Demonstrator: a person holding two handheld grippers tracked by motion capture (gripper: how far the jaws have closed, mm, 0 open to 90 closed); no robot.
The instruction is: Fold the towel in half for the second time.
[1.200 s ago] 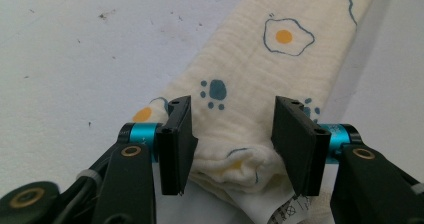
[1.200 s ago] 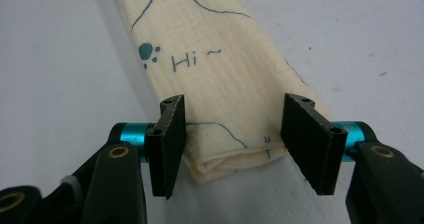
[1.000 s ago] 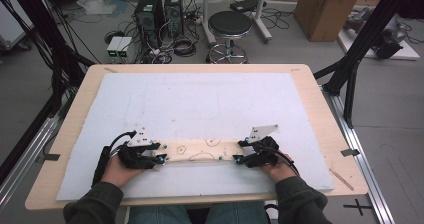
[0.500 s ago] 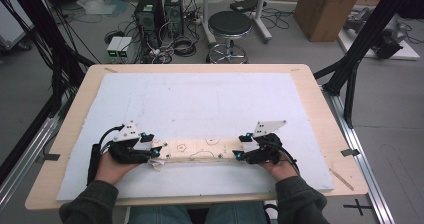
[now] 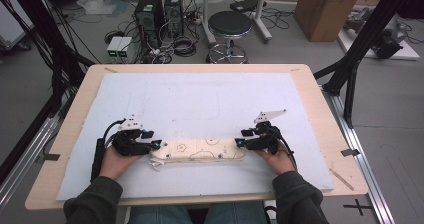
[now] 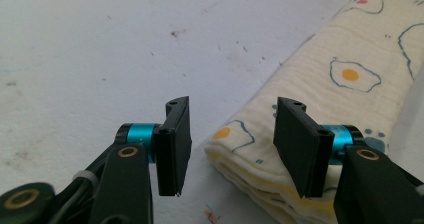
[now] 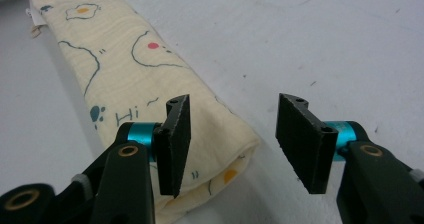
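Behind your table sat a black stool [image 5: 229, 24], computer boxes [image 5: 159, 10] and a brown cardboard box [image 5: 325, 6] on the grey floor. Your wooden table [image 5: 320, 99] had a pale blue mat [image 5: 200, 99] on it. Near you on the mat lay the folded cloth [image 5: 200, 150], cream with little fried eggs drawn on it. It was a long, thin bundle, and its long way ran from left to right across the mat. Your left gripper [image 5: 156, 146] was right at the cloth's left end, and your right gripper [image 5: 239, 143] was right at its right end, so each hand had its own end to take. In the left gripper view the jaws stood apart, with the cloth's end [image 6: 260, 154] lying between and a bit past them, not squeezed. In the right gripper view the jaws were apart too, and the cloth's other end [image 7: 215, 149] lay by one jaw, not pinched. Both pairs of jaws had just been closing a little. Your hands lay low on the mat, pointing in at each other. I think you needed to slide each gripper onto its end before squeezing.
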